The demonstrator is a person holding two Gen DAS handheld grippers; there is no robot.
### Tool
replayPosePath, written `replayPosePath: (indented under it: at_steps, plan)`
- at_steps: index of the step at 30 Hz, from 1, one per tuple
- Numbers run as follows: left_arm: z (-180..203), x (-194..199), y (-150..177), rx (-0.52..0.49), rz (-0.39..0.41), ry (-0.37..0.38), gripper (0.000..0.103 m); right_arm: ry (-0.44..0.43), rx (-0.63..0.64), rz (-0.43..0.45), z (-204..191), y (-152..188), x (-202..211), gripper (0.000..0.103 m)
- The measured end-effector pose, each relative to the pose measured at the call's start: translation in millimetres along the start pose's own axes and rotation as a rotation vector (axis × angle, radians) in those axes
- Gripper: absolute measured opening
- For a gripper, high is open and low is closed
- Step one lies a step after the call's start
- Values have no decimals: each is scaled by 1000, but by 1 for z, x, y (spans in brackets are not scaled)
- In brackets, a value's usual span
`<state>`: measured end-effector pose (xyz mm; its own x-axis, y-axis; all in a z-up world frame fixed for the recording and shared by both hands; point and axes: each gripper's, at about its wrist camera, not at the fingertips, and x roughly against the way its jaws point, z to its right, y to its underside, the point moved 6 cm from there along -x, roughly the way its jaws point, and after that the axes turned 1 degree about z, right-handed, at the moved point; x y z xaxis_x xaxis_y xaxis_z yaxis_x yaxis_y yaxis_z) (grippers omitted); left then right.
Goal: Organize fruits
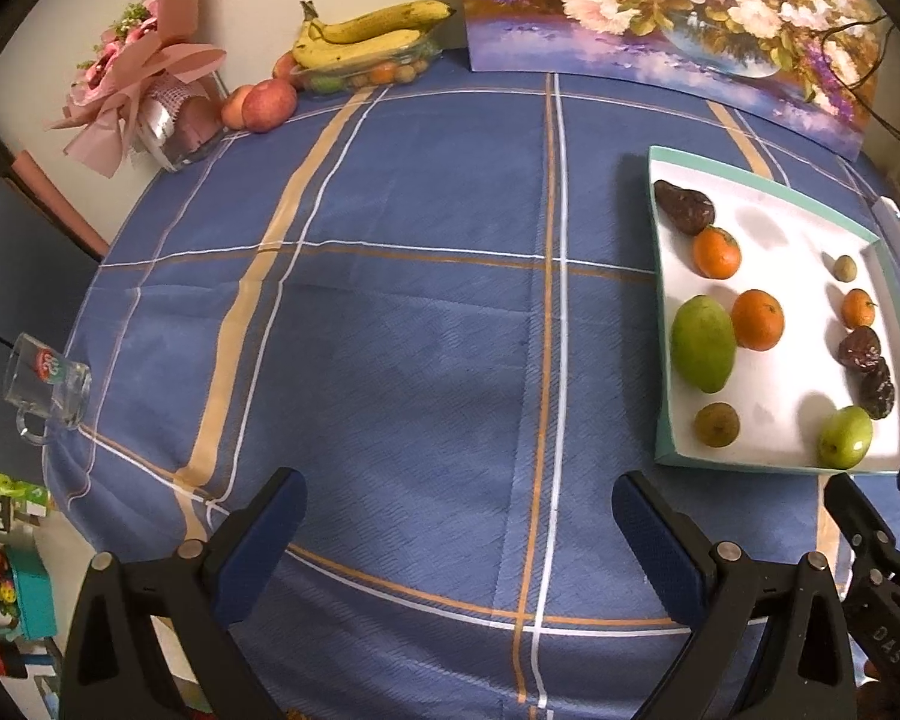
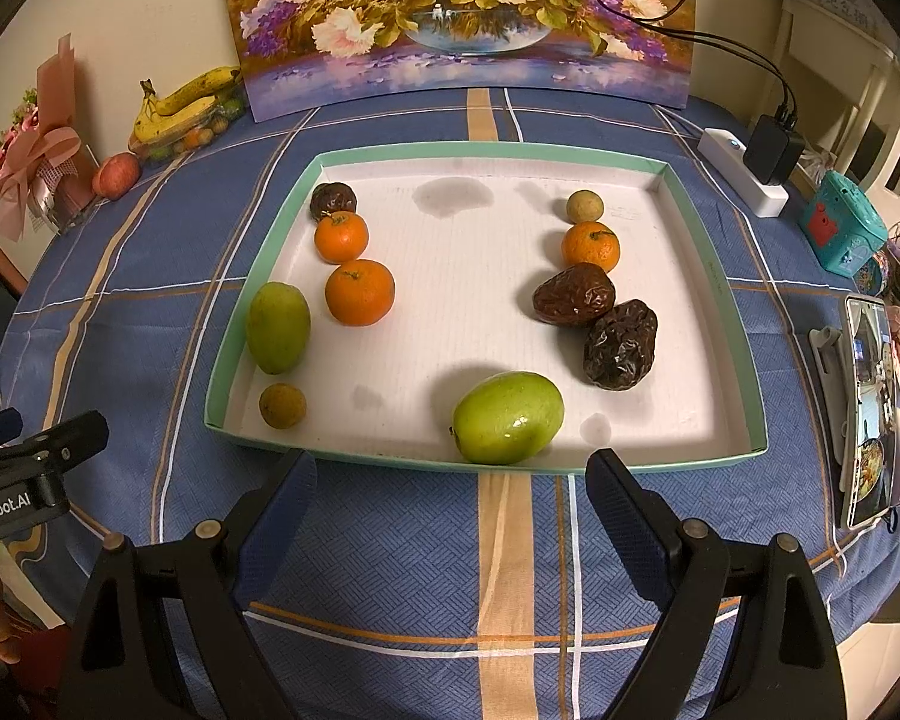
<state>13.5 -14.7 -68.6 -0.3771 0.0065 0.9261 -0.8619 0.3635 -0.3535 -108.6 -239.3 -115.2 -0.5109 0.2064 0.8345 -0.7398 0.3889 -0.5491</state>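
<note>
— Both grippers sit nearest us, low over the blue checked tablecloth (image 2: 390, 540). Right gripper (image 2: 453, 498) spread wide with nothing in it, just short of the tray's near rim; left gripper (image 1: 459, 516) equally wide and empty, off to the tray's nine o'clock side.

— And the fruit?

— All in the mint-edged tray (image 2: 498, 150). Largest first: a shiny green fruit (image 2: 508, 418) at six o'clock against the near wall, a duller green one (image 2: 278, 327) at nine, two wrinkled dark fruits (image 2: 620, 345) touching at three, a third dark one (image 2: 332, 201) at eleven. Then three oranges, the biggest (image 2: 359, 291) left of centre. Smallest are two brownish round ones (image 2: 282, 405), at seven and at one.

— So what would you do?

— I'd guess the shiny green one is next; it's dead ahead of the right gripper. Come down over the rim, straddle its short width, close gently; that skin looks slick and it could roll.

— Anything readable?

— "enRobot.AI", cut off, on the left gripper's body in the right view, and "DAS" on the right one's arm in the left view. The mug (image 1: 45, 384) has a logo I can't make out.
</note>
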Motion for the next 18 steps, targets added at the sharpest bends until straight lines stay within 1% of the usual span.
replayPosePath:
  at_steps: [6, 18]
  plan:
    - [-5, -2, 1, 10, -7, -28, 103, 1, 1, -2, -1, 2, -1, 92]
    - [-6, -1, 1, 6, -3, -37, 103, 4, 4, -10, -2, 1, -1, 92]
